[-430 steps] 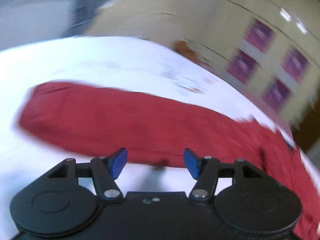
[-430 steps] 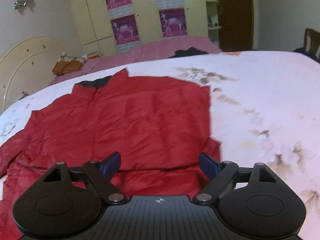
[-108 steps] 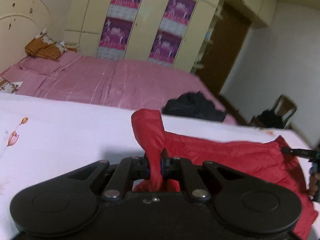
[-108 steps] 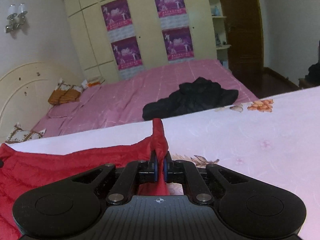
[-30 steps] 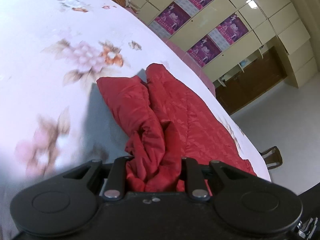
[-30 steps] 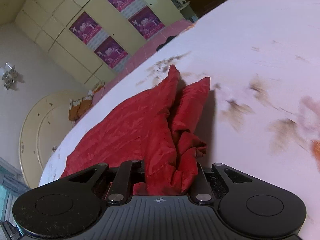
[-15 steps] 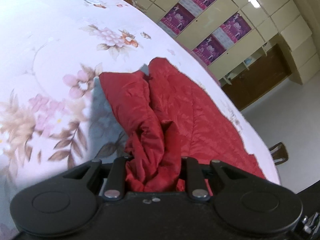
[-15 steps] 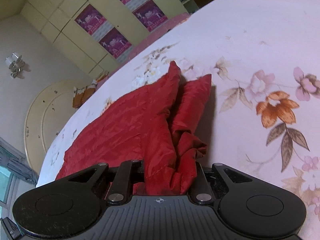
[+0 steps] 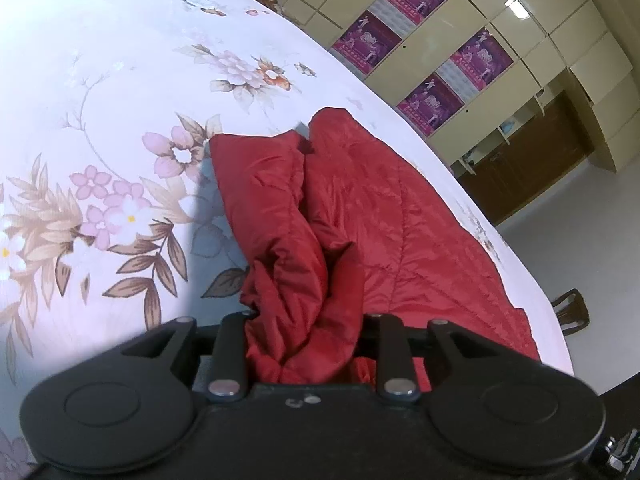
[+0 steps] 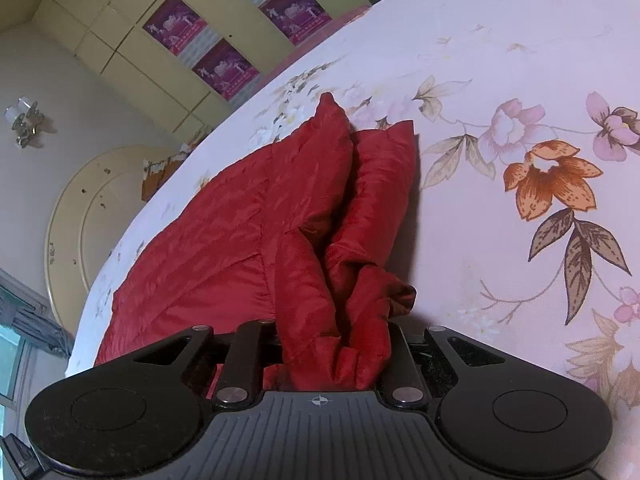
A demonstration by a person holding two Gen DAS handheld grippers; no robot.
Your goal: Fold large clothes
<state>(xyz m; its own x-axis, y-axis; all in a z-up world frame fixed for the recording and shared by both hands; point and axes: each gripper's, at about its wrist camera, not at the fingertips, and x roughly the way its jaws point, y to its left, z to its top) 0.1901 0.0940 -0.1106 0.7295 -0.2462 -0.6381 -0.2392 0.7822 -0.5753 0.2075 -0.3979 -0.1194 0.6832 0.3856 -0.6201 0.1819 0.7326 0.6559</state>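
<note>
A red quilted jacket (image 9: 384, 216) lies folded on the flowered white bedsheet (image 9: 100, 92). My left gripper (image 9: 306, 320) is shut on a thick bunch of the jacket's left edge; the fingertips are hidden in the cloth. In the right wrist view the same red jacket (image 10: 248, 236) spreads to the left, and my right gripper (image 10: 332, 328) is shut on a bunch of its right edge. Both bunches hang from the jaws just above the sheet, with the rest of the jacket resting on the bed.
The flowered sheet (image 10: 520, 160) stretches around the jacket on both sides. Cream wardrobes with purple posters (image 9: 424, 40) stand behind. A rounded headboard (image 10: 88, 208) is at the left in the right wrist view. A dark chair (image 9: 572, 312) stands past the bed's right edge.
Over the last second both grippers have come lower and closer to the sheet with the jacket held. The jacket lies flatter on the bed. Earlier both grippers closed on the jacket's edges and lifted them.
</note>
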